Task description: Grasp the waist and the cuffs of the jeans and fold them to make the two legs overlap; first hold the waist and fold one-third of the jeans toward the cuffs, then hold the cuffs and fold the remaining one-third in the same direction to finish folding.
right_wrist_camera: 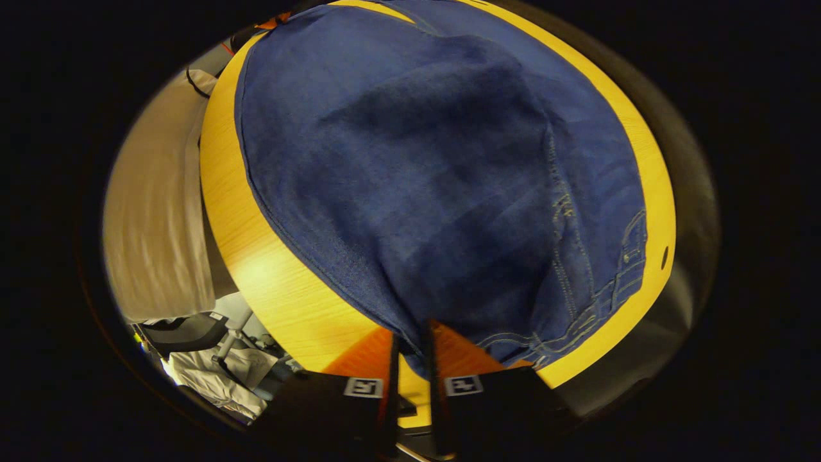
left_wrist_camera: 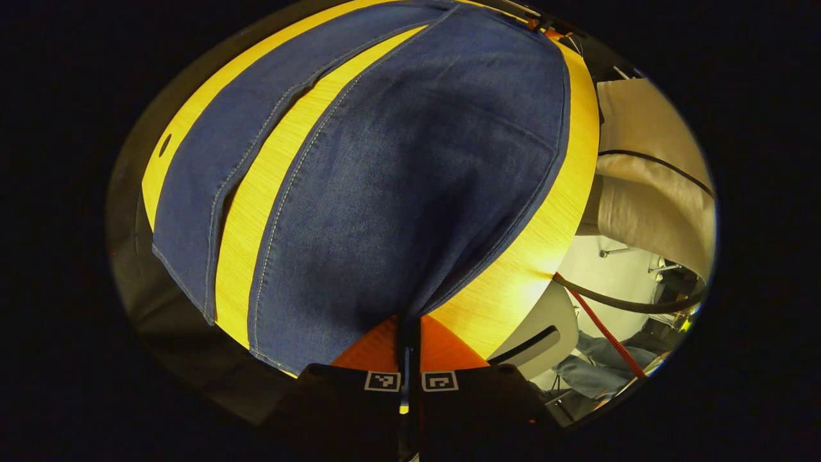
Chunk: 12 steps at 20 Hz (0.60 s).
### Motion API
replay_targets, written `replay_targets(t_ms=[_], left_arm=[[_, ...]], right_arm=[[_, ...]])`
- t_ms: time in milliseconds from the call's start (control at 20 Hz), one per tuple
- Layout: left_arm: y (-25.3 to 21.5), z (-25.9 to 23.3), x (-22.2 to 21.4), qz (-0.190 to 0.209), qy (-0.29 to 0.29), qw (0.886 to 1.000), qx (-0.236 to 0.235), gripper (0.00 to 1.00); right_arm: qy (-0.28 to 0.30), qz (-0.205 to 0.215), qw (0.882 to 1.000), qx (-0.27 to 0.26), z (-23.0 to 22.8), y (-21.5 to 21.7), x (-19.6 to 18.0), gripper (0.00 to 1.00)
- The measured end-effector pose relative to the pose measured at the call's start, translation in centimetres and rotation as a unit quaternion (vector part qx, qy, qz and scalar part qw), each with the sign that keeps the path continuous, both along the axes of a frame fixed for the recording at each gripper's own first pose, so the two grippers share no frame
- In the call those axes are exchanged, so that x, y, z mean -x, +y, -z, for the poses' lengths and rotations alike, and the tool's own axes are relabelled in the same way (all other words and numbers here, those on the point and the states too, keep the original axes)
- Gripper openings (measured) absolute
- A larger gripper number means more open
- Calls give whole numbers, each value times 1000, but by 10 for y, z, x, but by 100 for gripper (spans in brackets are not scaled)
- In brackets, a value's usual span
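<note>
While the jeans (left_wrist_camera: 410,173) lie spread on the yellow wooden surface (left_wrist_camera: 545,256), we see the left tool (left_wrist_camera: 408,350) clenched on a corner of the denim at the cuff end, both fingers pressed together on the fabric, which is pulled up into a peak there. From the left gripper view two legs run away from the tool, with a strip of bare surface between them; the near leg is wide and lifted, the far leg (left_wrist_camera: 211,192) lies flat near the edge. In the right gripper view we see the right tool (right_wrist_camera: 410,359) gripping the jeans (right_wrist_camera: 436,179) near the waist, fabric drawn down between its two fingers, which are close together on it. Waistband stitching and belt loops (right_wrist_camera: 616,282) sit just right of that tool. A white cloth (left_wrist_camera: 641,167) and a red cable (left_wrist_camera: 603,327) show off the surface's edge.
</note>
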<state>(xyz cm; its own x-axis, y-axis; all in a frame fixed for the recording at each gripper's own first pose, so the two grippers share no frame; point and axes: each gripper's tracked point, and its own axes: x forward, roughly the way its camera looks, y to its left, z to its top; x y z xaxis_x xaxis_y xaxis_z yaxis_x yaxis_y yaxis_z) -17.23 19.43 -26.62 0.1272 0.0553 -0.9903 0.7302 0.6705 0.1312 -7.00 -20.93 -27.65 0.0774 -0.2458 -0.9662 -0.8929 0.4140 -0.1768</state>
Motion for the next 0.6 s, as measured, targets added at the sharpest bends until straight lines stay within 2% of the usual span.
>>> replay_targets(t_ms=[50,100,150,250,400,500,600], left_arm=[[0,0,0,-2,3,1000,3,0],[0,0,0,-4,7,1000,7,0],[0,0,1,-7,16,1000,8,0],[0,-2,4,-9,44,999,6,0],[3,-9,7,16,88,996,2,0],[5,-20,6,25,101,995,5,0],[12,-38,-5,33,94,995,-4,0]], right_arm=[[-5,0,1000,-1,0,0,0,12],[-4,7,1000,2,1,-2,2,12],[-2,16,1000,1,-1,0,1,4],[9,46,999,6,-4,1,5,0],[1,86,996,-2,-18,3,2,2],[-15,120,992,-17,-30,8,-5,0],[-38,146,988,-30,-41,15,-18,2]])
